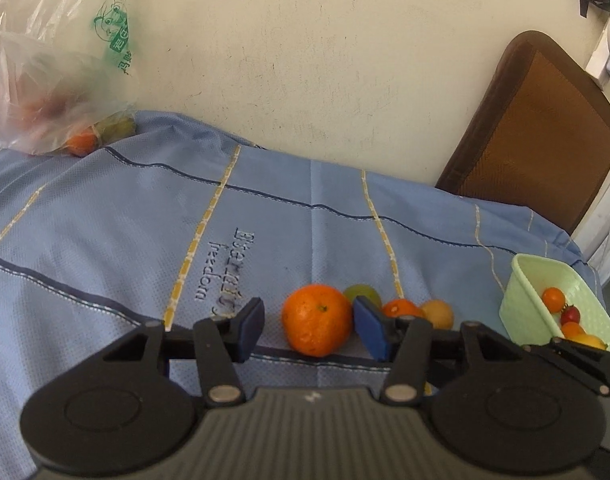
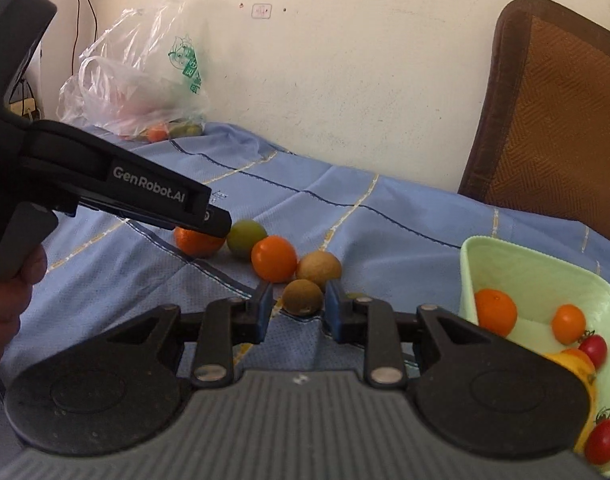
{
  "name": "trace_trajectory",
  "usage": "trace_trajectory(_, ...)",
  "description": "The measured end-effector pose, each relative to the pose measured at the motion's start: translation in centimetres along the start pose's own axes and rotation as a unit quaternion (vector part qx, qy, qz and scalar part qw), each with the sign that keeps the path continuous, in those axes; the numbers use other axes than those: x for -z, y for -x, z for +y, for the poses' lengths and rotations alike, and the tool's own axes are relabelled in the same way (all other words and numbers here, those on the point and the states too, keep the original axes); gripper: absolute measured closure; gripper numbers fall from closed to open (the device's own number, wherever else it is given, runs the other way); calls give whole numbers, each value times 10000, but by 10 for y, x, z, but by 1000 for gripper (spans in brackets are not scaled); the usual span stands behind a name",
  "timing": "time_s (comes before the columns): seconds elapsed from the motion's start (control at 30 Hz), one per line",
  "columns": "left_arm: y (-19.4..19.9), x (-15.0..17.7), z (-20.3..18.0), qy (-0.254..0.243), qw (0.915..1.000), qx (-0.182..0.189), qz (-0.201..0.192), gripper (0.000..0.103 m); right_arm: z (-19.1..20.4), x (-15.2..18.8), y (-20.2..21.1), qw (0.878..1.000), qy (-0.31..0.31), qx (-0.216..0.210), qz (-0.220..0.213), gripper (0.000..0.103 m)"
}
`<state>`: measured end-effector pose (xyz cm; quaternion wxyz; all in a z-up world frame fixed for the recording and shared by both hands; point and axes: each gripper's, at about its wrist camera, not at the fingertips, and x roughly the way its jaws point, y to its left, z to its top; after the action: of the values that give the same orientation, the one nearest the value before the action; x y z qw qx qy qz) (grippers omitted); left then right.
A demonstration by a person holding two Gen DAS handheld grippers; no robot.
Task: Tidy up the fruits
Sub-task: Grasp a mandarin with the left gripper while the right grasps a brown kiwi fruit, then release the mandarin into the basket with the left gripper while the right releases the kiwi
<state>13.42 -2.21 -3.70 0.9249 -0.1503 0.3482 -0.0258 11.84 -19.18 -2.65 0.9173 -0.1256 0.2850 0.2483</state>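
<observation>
A large orange (image 1: 317, 319) lies on the blue cloth between the open blue pads of my left gripper (image 1: 310, 327), touching the right pad and apart from the left one. It also shows half hidden behind the left gripper body in the right wrist view (image 2: 197, 243). Behind it lie a green fruit (image 1: 362, 293), a small orange (image 1: 401, 307) and a tan fruit (image 1: 439, 312). My right gripper (image 2: 297, 309) is open around a brown kiwi-like fruit (image 2: 302, 297). A pale green basket (image 2: 545, 280) at right holds oranges and cherry tomatoes.
A clear plastic bag (image 1: 45, 92) with more fruit sits at the cloth's far left by the wall. A brown cushion (image 2: 553, 120) leans on the wall at right. A power strip (image 1: 609, 52) hangs at top right.
</observation>
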Motion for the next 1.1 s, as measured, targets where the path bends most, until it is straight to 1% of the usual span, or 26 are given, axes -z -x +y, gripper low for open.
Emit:
trace_trajectory(0.03, -1, 2, 1, 30, 10000, 26, -25, 60, 1, 0, -2, 10000, 31, 22, 65, 72)
trace_trajectory(0.07, -1, 3, 0, 30, 10000, 43, -57, 64, 1, 0, -4, 9999, 35, -1, 120, 77)
trace_trajectory(0.17, 5, 6, -2, 0, 10000, 28, -61, 65, 0, 1, 4, 10000, -43, 33, 17, 77)
trace_trajectory(0.27, 23, 14, -6, 37, 9998, 206, -40, 65, -1, 6, 29, 9995, -173, -66, -239, 77)
trace_trajectory(0.33, 39, 23, -12, -54, 9996, 278, -68, 65, -2, 11, 50, 9986, -281, -126, -419, 77)
trace_trajectory(0.43, 64, 42, -27, -298, 9982, 517, -48, 65, -4, 24, 82, 9974, -425, -127, -571, 77)
trace_trajectory(0.5, 78, 57, -38, -515, 9966, 635, -8, 65, -4, 37, 99, 9968, -525, -123, -589, 77)
trace_trajectory(0.63, 93, 83, -54, -833, 9934, 781, 133, 65, 2, 62, 121, 9969, -585, 66, -520, 77)
trace_trajectory(0.7, 96, 91, -59, -953, 9923, 770, 153, 65, 5, 71, 125, 9972, -598, 78, -436, 77)
trace_trajectory(0.73, 97, 94, -61, -1024, 9921, 720, 97, 64, 6, 74, 126, 9973, -618, 73, -398, 77)
trace_trajectory(0.87, 101, 97, -66, -1170, 9914, 589, 49, 62, 7, 85, 119, 9974, -689, 65, -192, 76)
trace_trajectory(0.93, 103, 97, -67, -1223, 9912, 510, 12, 62, 7, 86, 118, 9971, -730, 42, -186, 75)
trace_trajectory(1.03, 105, 99, -71, -1374, 9897, 388, -71, 56, 5, 87, 119, 9966, -803, -9, -207, 75)
trace_trajectory(1.1, 104, 99, -74, -1449, 9888, 355, -79, 56, 4, 88, 119, 9962, -842, -64, -190, 75)
